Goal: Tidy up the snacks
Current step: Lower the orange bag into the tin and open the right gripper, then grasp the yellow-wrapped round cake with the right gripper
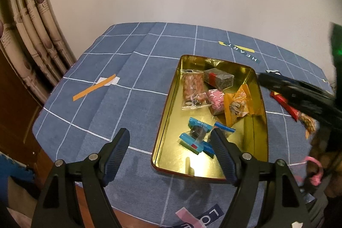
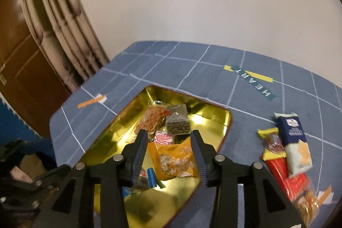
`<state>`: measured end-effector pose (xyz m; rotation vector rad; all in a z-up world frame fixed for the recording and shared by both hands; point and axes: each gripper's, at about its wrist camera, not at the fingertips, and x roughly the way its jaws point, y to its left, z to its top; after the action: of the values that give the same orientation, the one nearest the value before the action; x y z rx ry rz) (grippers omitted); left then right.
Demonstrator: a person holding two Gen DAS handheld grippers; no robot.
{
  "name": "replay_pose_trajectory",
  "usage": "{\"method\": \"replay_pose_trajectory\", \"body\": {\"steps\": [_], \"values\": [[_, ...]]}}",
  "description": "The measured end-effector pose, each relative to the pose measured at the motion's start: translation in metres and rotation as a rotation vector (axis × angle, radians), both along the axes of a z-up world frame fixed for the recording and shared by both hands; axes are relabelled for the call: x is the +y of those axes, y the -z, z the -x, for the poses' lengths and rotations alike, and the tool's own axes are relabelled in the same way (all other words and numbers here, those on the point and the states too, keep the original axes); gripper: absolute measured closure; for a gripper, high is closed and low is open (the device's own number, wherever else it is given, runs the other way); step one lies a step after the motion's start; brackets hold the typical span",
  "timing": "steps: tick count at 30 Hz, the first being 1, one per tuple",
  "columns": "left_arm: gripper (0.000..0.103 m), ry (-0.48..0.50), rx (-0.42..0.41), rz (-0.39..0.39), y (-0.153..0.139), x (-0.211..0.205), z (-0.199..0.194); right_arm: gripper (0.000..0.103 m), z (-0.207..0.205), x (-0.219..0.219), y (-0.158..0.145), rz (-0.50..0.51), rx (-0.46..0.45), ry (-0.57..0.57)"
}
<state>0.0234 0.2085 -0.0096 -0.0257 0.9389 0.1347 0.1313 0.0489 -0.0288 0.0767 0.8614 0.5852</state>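
An open gold tin [image 1: 192,164] lies on the blue checked cloth. Inside it are a clear bag of peanuts [image 1: 192,87], a dark block [image 1: 220,78], a pink packet [image 1: 217,100], an orange packet [image 1: 237,104] and blue-wrapped candies [image 1: 196,136]. My left gripper [image 1: 170,134] hangs open over the tin's left rim, nothing between its fingers. My right gripper [image 2: 168,138] is open above the tin [image 2: 111,142]; the orange packet [image 2: 175,159] shows between its fingers but lies loose in the tin. In the left wrist view the right gripper [image 1: 265,78] reaches in from the right of the tin.
Right of the tin on the cloth lie a blue-and-white cracker packet [image 2: 295,142], red packets [image 2: 277,161] and a nut bag [image 2: 307,202]. A curtain [image 1: 32,40] and a wooden door [image 2: 25,69] stand left of the table; the wall is behind.
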Motion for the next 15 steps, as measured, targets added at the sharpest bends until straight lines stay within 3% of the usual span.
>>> {"method": "replay_pose_trajectory", "body": {"steps": [4,9,15], "values": [[0.029,-0.005,0.005,0.000,0.001,0.000,0.000,0.060,0.025,-0.050,-0.003,-0.059,-0.011,0.088],[0.029,-0.002,0.006,0.003,-0.001,-0.005,0.002,0.060,0.050,-0.121,0.008,-0.015,-0.002,0.181],[0.027,0.023,0.003,-0.021,-0.001,-0.017,0.005,0.060,0.038,-0.174,0.009,0.047,0.029,0.208]]}}
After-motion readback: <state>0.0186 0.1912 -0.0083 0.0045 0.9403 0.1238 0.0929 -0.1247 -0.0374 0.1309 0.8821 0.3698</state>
